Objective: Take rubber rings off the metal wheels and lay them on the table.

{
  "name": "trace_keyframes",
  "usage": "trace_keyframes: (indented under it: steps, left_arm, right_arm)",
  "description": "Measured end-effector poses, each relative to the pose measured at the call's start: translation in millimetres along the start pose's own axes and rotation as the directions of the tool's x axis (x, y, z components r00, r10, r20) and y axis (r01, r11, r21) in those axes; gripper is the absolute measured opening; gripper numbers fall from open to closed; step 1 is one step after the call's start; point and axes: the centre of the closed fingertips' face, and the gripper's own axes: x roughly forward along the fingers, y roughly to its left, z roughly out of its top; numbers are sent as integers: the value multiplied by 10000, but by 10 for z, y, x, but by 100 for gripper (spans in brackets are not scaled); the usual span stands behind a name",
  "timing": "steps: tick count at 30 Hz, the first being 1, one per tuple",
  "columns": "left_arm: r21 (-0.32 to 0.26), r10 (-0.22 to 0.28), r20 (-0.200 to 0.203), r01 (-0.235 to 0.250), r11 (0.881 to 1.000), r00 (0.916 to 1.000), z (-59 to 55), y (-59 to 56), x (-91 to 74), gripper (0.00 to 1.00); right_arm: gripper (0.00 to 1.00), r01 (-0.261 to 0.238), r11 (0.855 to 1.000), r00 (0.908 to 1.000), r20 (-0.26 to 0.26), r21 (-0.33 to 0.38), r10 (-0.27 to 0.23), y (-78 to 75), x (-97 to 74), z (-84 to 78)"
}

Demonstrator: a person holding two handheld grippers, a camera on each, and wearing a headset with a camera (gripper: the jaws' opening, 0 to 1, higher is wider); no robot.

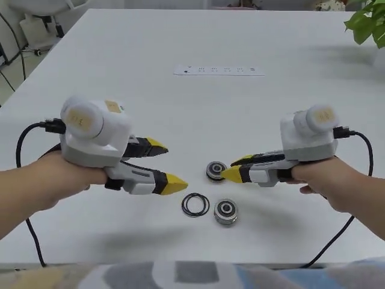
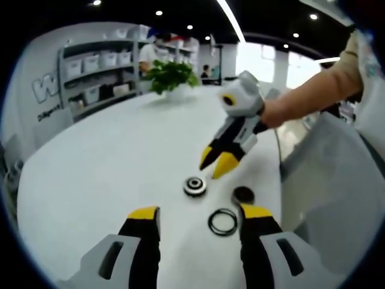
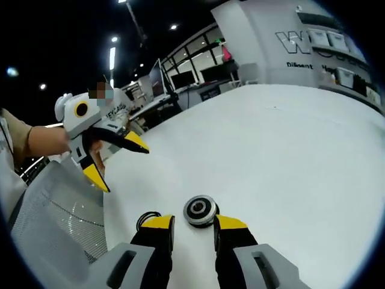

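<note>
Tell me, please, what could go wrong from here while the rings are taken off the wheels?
1. The right gripper has its tips close beside one metal wheel, which lies loose on the smooth table; a push could slide it away instead of gripping it.
2. The rubber rings already laid down lie close to the other wheel, near the open left gripper; a careless sweep might knock them.

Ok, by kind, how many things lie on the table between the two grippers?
metal wheels: 2
loose rubber rings: 2, overlapping, as far as I can tell
Total: 4
</note>
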Motion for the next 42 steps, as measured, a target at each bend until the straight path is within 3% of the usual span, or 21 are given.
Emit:
trace_keyframes:
  steps: [24, 42]
  left_arm:
    - [-252, -226, -259, 220, 9994, 9994, -4, 59, 447, 48]
    - [-428, -412, -447, 393, 9983, 9982, -3, 52, 759, 40]
  right_arm:
    - [29, 46, 9863, 9992, -382, -1649, -111, -120, 152, -134]
    - [24, 103, 9824, 9997, -197, -1865, -142, -171, 222, -115]
